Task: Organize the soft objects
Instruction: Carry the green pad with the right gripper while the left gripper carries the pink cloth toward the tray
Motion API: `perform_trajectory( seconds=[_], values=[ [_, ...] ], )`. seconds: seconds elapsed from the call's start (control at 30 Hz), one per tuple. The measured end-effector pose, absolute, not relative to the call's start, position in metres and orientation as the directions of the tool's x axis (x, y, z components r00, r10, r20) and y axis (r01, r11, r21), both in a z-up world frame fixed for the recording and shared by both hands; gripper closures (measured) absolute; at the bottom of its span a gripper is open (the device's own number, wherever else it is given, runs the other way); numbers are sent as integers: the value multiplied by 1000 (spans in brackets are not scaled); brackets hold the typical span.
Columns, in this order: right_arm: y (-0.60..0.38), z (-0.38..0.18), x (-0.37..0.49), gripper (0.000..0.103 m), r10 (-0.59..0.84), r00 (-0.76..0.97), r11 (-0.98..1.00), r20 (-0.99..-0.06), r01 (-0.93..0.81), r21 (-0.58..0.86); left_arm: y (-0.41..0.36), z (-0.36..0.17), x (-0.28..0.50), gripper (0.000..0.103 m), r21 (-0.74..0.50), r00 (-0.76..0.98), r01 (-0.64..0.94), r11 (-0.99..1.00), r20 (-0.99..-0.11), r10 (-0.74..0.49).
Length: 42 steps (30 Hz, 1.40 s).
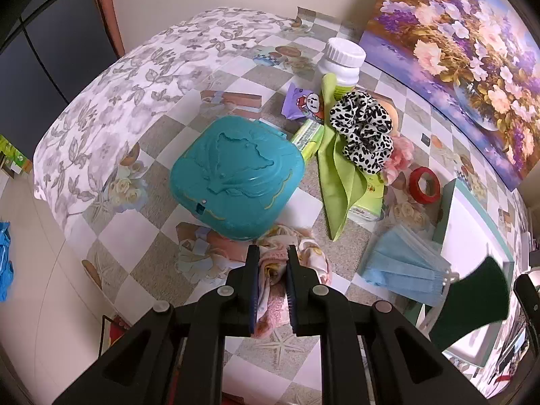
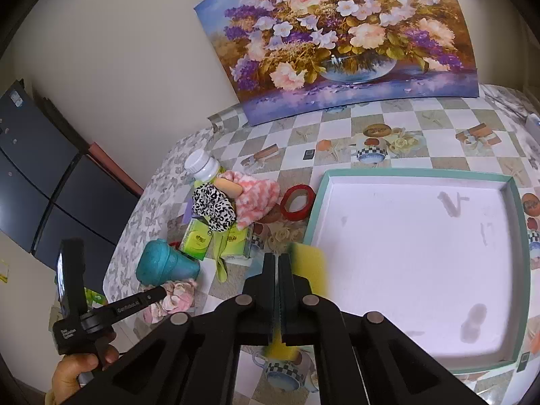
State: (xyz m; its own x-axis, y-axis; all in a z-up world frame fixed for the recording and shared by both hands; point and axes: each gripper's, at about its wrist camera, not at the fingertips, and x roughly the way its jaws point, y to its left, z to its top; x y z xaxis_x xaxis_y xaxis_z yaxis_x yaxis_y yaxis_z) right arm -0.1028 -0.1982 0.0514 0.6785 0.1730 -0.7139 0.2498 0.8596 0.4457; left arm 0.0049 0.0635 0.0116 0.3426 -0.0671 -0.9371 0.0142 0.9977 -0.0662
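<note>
My left gripper (image 1: 272, 253) points down at the checked tablecloth and is shut on a crumpled pink floral cloth (image 1: 270, 287) that lies beside a teal lidded box (image 1: 236, 175). In the right wrist view the left gripper (image 2: 161, 293) is held by a hand (image 2: 77, 368). My right gripper (image 2: 278, 257) is shut on a yellow sponge (image 2: 310, 266) with a dark green side (image 1: 472, 303), squeezed flat and held above the near left corner of the white tray (image 2: 418, 172) with its teal rim. A leopard scrunchie (image 1: 362, 130), a green cloth (image 1: 337, 175), a blue face mask (image 1: 401, 266) and a pink fluffy piece (image 1: 401, 155) lie on the table.
A white bottle (image 1: 342, 60), a purple packet (image 1: 303, 101), green tissue packs (image 2: 197, 239) and a red tape roll (image 1: 424, 185) sit among the soft things. A flower painting (image 2: 337, 33) leans on the wall behind. The table's left edge drops off past the leaf-print cloth (image 1: 118, 101).
</note>
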Motion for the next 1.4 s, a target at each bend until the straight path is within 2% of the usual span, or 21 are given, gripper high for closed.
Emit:
perform_trajectory(
  seconds=[0.23, 0.3, 0.43, 0.8, 0.9, 0.97, 1.07, 1.4],
  values=[
    [-207, 40, -103, 101, 161, 649, 854, -744, 287, 435, 63, 11, 5, 89, -69, 338, 21, 997, -938, -72],
    [-212, 37, -105, 97, 150, 643, 849, -751, 306, 431, 62, 10, 4, 89, -71, 334, 24, 997, -940, -75],
    [-225, 24, -107, 97, 102, 598, 841, -795, 374, 390, 57, 9, 4, 88, -69, 327, 41, 997, -942, -79],
    [-224, 0, -100, 96, 141, 545, 831, -826, 389, 398, 45, 8, 2, 88, -73, 320, 84, 994, -942, -96],
    [-214, -3, -94, 90, 151, 532, 850, -833, 359, 384, 41, 8, 2, 88, -75, 320, 93, 993, -942, -101],
    [-205, -1, -89, 81, 147, 527, 871, -837, 333, 362, 37, 8, 2, 88, -72, 325, 106, 992, -940, -103],
    [-200, 1, -88, 79, 142, 530, 880, -836, 319, 352, 29, 12, 1, 88, -76, 340, 132, 988, -933, -117],
    [-226, 19, -105, 79, 43, 581, 838, -813, 422, 345, -32, 32, -12, 88, -211, 309, 335, 918, -896, -319]
  ],
)
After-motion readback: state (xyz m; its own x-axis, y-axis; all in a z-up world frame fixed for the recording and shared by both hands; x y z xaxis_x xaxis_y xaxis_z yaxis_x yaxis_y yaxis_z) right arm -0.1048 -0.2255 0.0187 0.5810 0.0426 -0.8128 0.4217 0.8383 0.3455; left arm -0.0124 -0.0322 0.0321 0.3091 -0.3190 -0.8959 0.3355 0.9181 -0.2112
